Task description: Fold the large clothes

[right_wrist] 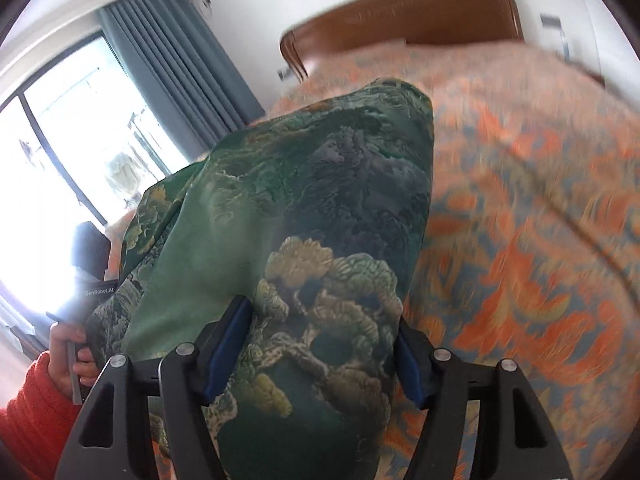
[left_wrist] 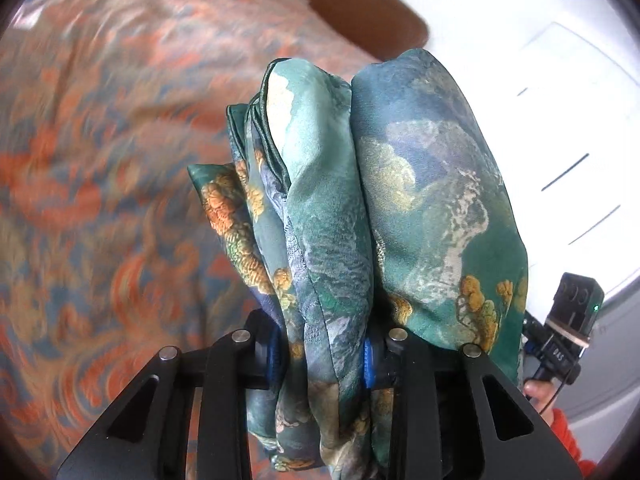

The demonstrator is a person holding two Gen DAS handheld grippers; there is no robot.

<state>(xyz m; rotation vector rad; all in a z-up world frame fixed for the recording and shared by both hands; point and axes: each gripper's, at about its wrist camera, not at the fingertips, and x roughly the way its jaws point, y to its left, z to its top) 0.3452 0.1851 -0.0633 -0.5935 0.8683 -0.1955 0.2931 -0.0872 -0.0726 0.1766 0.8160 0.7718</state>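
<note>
Green landscape-print garment (left_wrist: pixel 360 208) bunched and clamped in my left gripper (left_wrist: pixel 326 356), my right gripper (right_wrist: pixel 324 344) clenched on another fold, orange patterned bedspread (right_wrist: pixel 520 220) beneath, wooden headboard (right_wrist: pixel 400 16) beyond

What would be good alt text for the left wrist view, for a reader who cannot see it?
The left gripper is shut on a bunched green printed garment that stands up between its fingers. Behind it lies a blurred orange patterned bedspread, and the other handheld device shows at the lower right.
</note>
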